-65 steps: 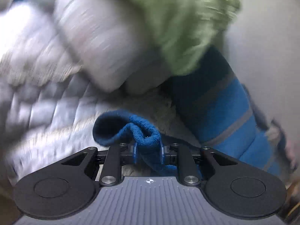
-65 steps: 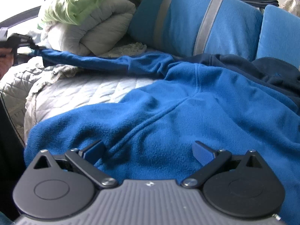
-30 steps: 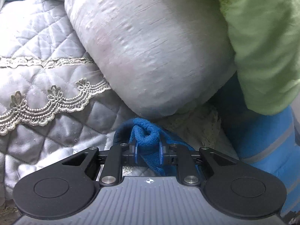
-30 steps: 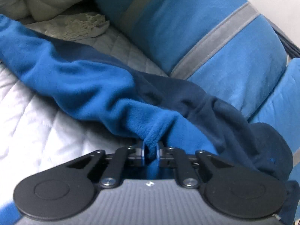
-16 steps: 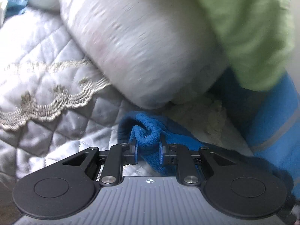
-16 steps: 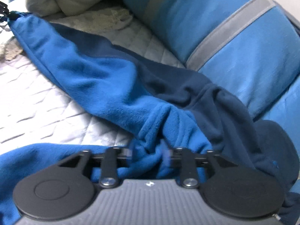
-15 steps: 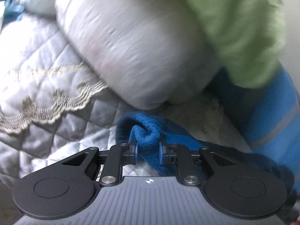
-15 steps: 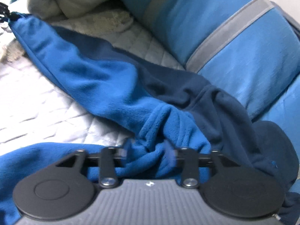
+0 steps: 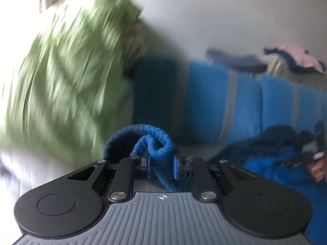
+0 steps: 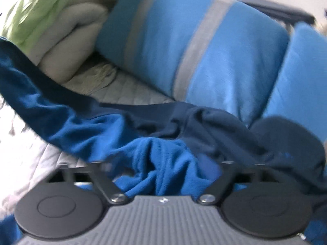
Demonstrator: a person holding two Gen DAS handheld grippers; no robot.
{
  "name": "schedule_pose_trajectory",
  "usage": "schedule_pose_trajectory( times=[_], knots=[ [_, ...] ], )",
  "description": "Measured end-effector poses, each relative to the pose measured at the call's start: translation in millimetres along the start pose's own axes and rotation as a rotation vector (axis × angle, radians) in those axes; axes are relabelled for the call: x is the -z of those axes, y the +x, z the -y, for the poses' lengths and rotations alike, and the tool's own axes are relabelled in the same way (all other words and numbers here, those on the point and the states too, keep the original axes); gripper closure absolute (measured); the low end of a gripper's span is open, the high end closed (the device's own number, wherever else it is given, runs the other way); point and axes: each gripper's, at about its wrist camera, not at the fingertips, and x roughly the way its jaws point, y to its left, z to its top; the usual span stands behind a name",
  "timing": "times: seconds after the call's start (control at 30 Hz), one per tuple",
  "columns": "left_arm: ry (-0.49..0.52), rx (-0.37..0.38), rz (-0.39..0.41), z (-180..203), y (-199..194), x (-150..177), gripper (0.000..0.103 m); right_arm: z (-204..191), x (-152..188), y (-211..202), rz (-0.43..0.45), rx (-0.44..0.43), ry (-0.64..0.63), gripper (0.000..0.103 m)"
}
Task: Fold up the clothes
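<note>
A blue fleece jacket (image 10: 163, 159) with dark navy panels lies crumpled on the quilted bed. Its sleeve (image 10: 47, 110) stretches off to the left. My left gripper (image 9: 161, 163) is shut on the sleeve cuff (image 9: 157, 143), lifted above the bed. My right gripper (image 10: 163, 167) is open, its arms spread wide, with bunched fleece lying between them. The jacket body (image 9: 276, 163) and the other gripper show at the right of the left wrist view.
A blue pillow with grey stripes (image 10: 194, 40) lies behind the jacket, a second blue pillow (image 10: 302, 71) to its right. A rolled grey duvet (image 10: 69, 40) and a green blanket (image 9: 67, 71) sit at the back left. Grey quilted bedspread (image 10: 126, 89) lies beneath.
My right gripper has opened and let go of the fleece it was pinching. My left gripper has lifted and swung right with the cuff, now facing the pillows.
</note>
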Motion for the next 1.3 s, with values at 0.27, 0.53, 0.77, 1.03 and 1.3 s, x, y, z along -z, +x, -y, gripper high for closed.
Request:
schedule_pose_trajectory(
  times=[0.27,0.53,0.77,1.03,1.3],
  knots=[
    [0.045,-0.112,0.188,13.7,35.8,-94.4,0.084,-11.4,-13.1,38.3,0.034,-0.085,0.035,0.067],
    [0.084,-0.060,0.312,64.3,44.2,-140.1,0.085,-40.8,-38.1,114.0,-0.004,-0.130,0.206,0.067],
    [0.204,0.033,0.307,127.7,56.4,-134.1,0.085,-42.6,-45.9,156.7,-0.062,-0.034,0.304,0.046],
    [0.181,-0.031,0.289,114.8,70.4,-134.6,0.085,5.0,-32.2,75.3,0.104,-0.106,0.254,0.003],
    [0.153,-0.093,0.318,104.7,69.1,-150.2,0.085,-31.6,18.6,83.0,0.053,-0.006,-0.136,0.065]
  ],
)
